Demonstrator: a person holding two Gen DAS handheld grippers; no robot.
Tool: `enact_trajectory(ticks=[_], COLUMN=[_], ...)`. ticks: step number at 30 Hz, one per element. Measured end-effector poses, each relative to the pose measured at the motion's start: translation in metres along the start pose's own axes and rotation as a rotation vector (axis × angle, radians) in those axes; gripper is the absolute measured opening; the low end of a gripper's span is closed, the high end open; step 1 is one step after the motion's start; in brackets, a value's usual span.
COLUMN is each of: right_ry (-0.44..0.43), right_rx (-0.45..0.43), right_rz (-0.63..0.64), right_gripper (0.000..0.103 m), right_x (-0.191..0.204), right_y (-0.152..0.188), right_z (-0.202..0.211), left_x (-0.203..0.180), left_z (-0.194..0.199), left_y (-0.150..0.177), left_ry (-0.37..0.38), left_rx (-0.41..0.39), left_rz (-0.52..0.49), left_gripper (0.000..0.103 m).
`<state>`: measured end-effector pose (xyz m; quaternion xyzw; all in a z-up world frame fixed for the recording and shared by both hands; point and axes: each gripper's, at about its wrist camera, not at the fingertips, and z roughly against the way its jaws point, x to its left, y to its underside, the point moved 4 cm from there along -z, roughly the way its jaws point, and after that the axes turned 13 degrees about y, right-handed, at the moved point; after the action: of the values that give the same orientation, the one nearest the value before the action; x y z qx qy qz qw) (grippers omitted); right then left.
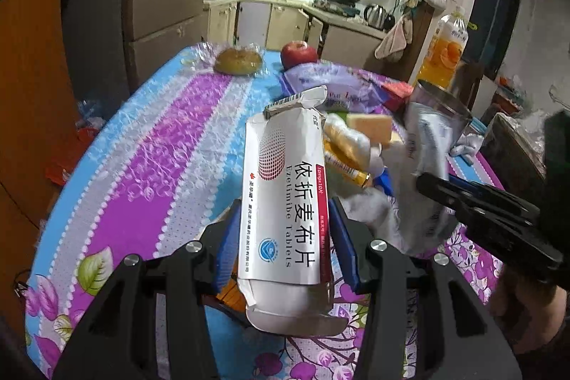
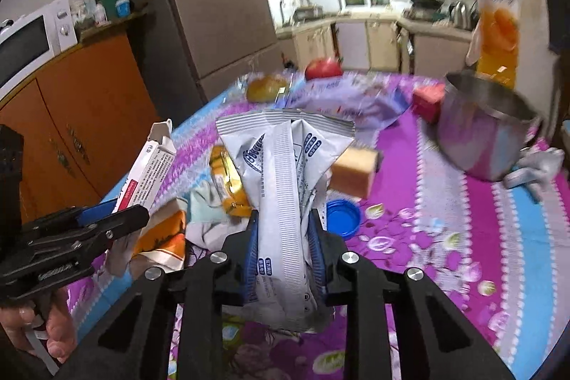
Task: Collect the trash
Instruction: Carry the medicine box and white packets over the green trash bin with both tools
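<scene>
A white tablet box (image 1: 285, 187) with red print and an open torn flap stands lengthwise between the blue pads of my left gripper (image 1: 285, 205), which is shut on it. My right gripper (image 2: 284, 214) is shut on a crumpled grey-white wrapper (image 2: 281, 166) that sticks up between its pads. Both hover over a small heap of litter on the flowered tablecloth (image 1: 160, 148): a yellow wrapper (image 2: 226, 180), a yellow block (image 2: 354, 171), a blue cap (image 2: 343, 214) and an orange-white packet (image 2: 162, 237). In the right wrist view the left gripper (image 2: 142, 211) comes in from the left with the box (image 2: 146, 173).
A steel pot (image 2: 488, 130) stands at the right with a juice bottle (image 2: 498, 24) behind it. Farther back lie a red box (image 2: 429, 100), a purple bag (image 2: 356, 102), an apple (image 2: 322, 68) and a wrapped bun (image 2: 265, 88). An orange cabinet (image 2: 89, 116) flanks the table's left edge.
</scene>
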<state>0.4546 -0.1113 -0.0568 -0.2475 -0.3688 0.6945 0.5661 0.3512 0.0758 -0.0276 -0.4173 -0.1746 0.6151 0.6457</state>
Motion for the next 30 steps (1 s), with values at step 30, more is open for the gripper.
enact_trajectory(ticks=[30], right_ry=[0.304], right_rx=[-0.209], right_rz=[-0.093], right_gripper=[0.028], right_x=[-0.088], right_y=[0.045], right_z=[0.206], left_x=[-0.162], left_z=[0.040], left_y=[0.009], left_ry=[0.123], left_rx=[-0.145], left_rz=[-0.213], left_gripper=[0.046])
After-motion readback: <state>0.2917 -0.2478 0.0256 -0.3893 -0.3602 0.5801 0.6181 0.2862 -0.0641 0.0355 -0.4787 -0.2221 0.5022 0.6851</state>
